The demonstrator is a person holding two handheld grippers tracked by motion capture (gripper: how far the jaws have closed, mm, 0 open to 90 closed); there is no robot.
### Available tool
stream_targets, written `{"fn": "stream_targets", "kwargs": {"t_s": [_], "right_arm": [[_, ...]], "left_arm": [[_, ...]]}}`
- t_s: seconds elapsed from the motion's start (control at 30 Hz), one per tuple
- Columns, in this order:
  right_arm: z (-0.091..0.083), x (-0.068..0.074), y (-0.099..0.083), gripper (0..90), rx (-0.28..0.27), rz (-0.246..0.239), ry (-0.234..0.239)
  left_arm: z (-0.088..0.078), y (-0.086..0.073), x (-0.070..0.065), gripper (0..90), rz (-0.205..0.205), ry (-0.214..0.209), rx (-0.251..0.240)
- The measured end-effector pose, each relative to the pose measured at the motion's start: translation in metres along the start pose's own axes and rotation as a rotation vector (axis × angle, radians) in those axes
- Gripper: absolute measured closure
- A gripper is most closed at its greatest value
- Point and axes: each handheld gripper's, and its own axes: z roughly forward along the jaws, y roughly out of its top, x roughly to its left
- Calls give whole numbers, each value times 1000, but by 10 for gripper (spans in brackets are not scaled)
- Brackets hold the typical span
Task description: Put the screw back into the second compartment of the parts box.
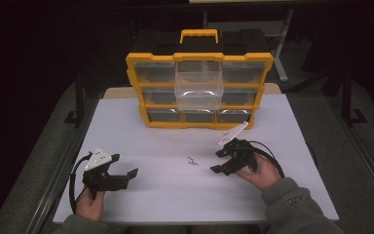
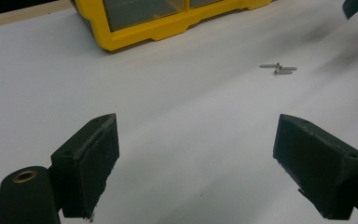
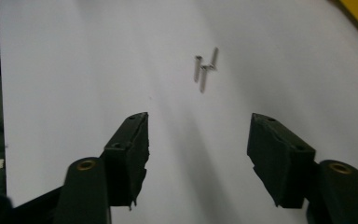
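Three small metal screws (image 1: 192,161) lie together on the white table (image 1: 175,195), near its middle. My right gripper (image 1: 217,162) hovers just right of them, its jaws open and empty; in the right gripper view the screws (image 3: 204,65) lie ahead of the right gripper (image 3: 199,135). At the table's near left, my left gripper (image 1: 125,165) stands open, with nothing between its jaws. From the left gripper view, the screws (image 2: 278,68) lie far ahead and to the right of the left gripper (image 2: 196,140).
A yellow parts organizer (image 1: 199,56) with clear drawers stands upright at the back of the table. One clear drawer (image 1: 198,85) is pulled out at its upper middle. Its yellow frame (image 2: 168,28) shows at the top of the left gripper view.
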Motion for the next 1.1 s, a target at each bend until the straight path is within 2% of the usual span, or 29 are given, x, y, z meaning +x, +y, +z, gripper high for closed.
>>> {"fn": "stream_targets", "kwargs": {"t_s": [0.03, 0.07, 0.1, 0.17, 0.4, 0.53, 0.63, 0.67, 0.87, 1.0, 1.1], "right_arm": [[9, -2, 6, 433, 7, -18, 11], [16, -2, 11, 440, 17, -17, 17], [16, -2, 11, 440, 17, -17, 17], [30, -2, 18, 479, 33, -33, 28], [55, -5, 35, 592, 53, -67, 36], [60, -5, 39, 629, 69, -49, 41], [64, -7, 41, 661, 88, -42, 24], [67, -9, 41, 671, 73, -66, 24], [70, -10, 44, 728, 94, -47, 13], [71, -11, 44, 769, 99, -61, 0], [74, -11, 44, 791, 108, -71, 11]], "left_arm": [[-1, 0, 0, 139, 6, 0, -1], [-1, 0, 0, 139, 14, 0, -2], [-1, 0, 0, 139, 14, 0, -2], [-2, 0, 0, 139, 6, 1, -8], [-1, 0, -1, 139, 14, -1, -1], [-1, 0, -1, 140, 13, -1, 4], [-1, 0, -1, 139, 14, -1, 3], [-1, 0, -1, 139, 13, -2, 4], [-1, 1, -1, 139, 16, -1, 5], [-2, 1, 0, 139, 15, 0, -4], [-2, 1, 0, 139, 10, -1, -6]]}}
